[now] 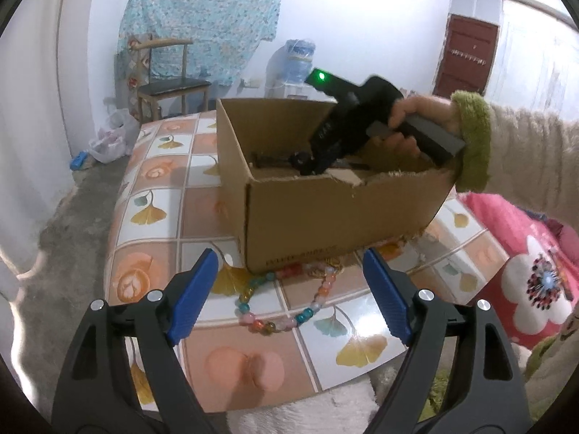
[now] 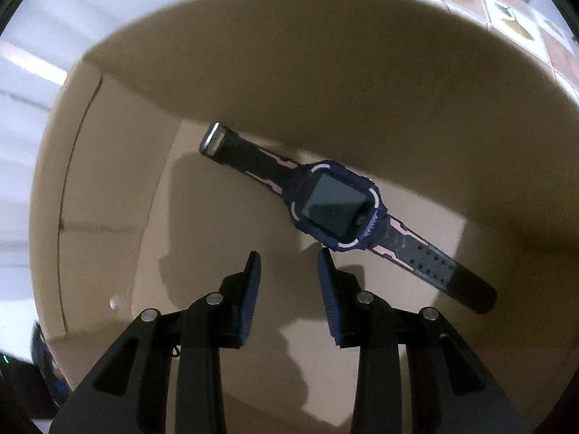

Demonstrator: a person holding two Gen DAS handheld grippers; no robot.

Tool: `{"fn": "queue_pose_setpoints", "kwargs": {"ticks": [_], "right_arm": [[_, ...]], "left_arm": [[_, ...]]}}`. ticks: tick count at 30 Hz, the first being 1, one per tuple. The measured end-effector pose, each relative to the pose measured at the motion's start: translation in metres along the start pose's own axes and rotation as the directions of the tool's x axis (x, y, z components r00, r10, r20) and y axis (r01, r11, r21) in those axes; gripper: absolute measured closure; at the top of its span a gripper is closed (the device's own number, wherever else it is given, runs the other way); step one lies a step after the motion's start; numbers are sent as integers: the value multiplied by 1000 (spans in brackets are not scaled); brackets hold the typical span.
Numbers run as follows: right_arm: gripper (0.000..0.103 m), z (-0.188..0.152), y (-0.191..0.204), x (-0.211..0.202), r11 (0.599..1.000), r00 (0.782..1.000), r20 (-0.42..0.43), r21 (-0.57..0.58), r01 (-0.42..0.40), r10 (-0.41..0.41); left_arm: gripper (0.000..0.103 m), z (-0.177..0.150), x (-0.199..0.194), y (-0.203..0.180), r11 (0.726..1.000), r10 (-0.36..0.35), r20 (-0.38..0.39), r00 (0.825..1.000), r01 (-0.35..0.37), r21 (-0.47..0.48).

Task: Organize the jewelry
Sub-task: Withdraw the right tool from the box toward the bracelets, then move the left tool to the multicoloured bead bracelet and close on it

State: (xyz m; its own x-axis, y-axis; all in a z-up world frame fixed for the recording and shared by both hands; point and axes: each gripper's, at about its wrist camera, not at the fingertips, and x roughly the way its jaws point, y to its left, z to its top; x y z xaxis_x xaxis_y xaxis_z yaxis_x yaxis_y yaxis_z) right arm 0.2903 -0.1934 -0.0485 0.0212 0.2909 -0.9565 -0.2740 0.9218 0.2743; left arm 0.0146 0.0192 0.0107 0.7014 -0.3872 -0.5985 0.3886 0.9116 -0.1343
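A bracelet of coloured beads (image 1: 280, 305) lies on the tiled table, right in front of a brown cardboard box (image 1: 325, 209). My left gripper (image 1: 291, 266) hovers over the bracelet, open wide, with nothing between its blue pads. In the left wrist view a hand in a green-cuffed sleeve (image 1: 470, 137) points the black right gripper down into the box. The right wrist view looks into the box: a dark blue and pink smartwatch (image 2: 340, 206) lies flat on the bottom. My right gripper (image 2: 289, 256) stands just short of it, open a little and empty.
The table (image 1: 152, 181) has a flower-and-leaf tile pattern and ends at the left over a concrete floor. A wooden chair (image 1: 166, 79), a plastic bag (image 1: 112, 137) and a water dispenser (image 1: 293, 65) stand behind. A pink flowered cushion (image 1: 524, 264) lies at the right.
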Motion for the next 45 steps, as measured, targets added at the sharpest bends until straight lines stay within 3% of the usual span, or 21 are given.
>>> {"fn": "queue_pose_setpoints", "kwargs": {"ticks": [2,4,9,11,13,15,16,18,20,22,25,27,30,31,37,45], "right_arm": [[70,-2,-3,-2,999,999,22,37,-36,35],[70,-9,-2,-10,999,999,46,33,-22,21],[67,-58,5,-72,997,980,186,12,-72,69],[49,-102,11,-117,995,943,317,-31,-98,102],[45,-151,14,-149,993,898,425,-66,-95,114],[40,-188,13,-168,995,867,488,-73,-74,100],[35,-223,10,-172,996,843,530,-65,-68,93],[34,-264,4,-163,998,829,556,-16,-59,58],[34,-296,-7,-144,997,840,543,59,-43,4],[34,-321,-20,-112,986,869,491,167,-29,-58],[34,-324,-34,-63,961,900,401,268,63,-171],[34,-324,-30,-44,945,889,369,276,174,-272],[32,-320,-20,-34,933,857,383,239,270,-346],[26,-319,-18,-31,933,853,388,224,281,-350],[7,-313,-16,-22,942,857,395,186,279,-331],[7,-316,-12,-24,938,846,413,219,268,-338]], "left_arm": [[24,-3,3,-11,1000,21,-14,1000,-21,23],[23,-7,5,-19,999,26,-29,999,-25,43],[19,-20,8,-50,991,37,-63,997,-29,129],[19,-26,12,-60,988,33,-85,996,-20,151],[19,-32,22,-72,984,43,-122,992,-21,178],[19,-35,32,-79,979,53,-154,987,-21,204],[19,-37,38,-84,976,63,-168,984,-26,218],[19,-38,46,-89,971,72,-188,980,-26,237],[19,-39,57,-92,966,96,-213,972,-39,256],[19,-41,65,-94,961,118,-236,965,-52,271],[15,-43,75,-94,963,138,-263,955,-67,263],[12,-42,79,-90,970,134,-284,949,-68,232],[8,-41,82,-82,984,117,-314,942,-67,166],[8,-42,83,-79,989,103,-323,941,-61,137],[7,-44,83,-75,991,113,-339,934,-79,112],[7,-43,82,-75,991,111,-355,928,-75,114]]}}
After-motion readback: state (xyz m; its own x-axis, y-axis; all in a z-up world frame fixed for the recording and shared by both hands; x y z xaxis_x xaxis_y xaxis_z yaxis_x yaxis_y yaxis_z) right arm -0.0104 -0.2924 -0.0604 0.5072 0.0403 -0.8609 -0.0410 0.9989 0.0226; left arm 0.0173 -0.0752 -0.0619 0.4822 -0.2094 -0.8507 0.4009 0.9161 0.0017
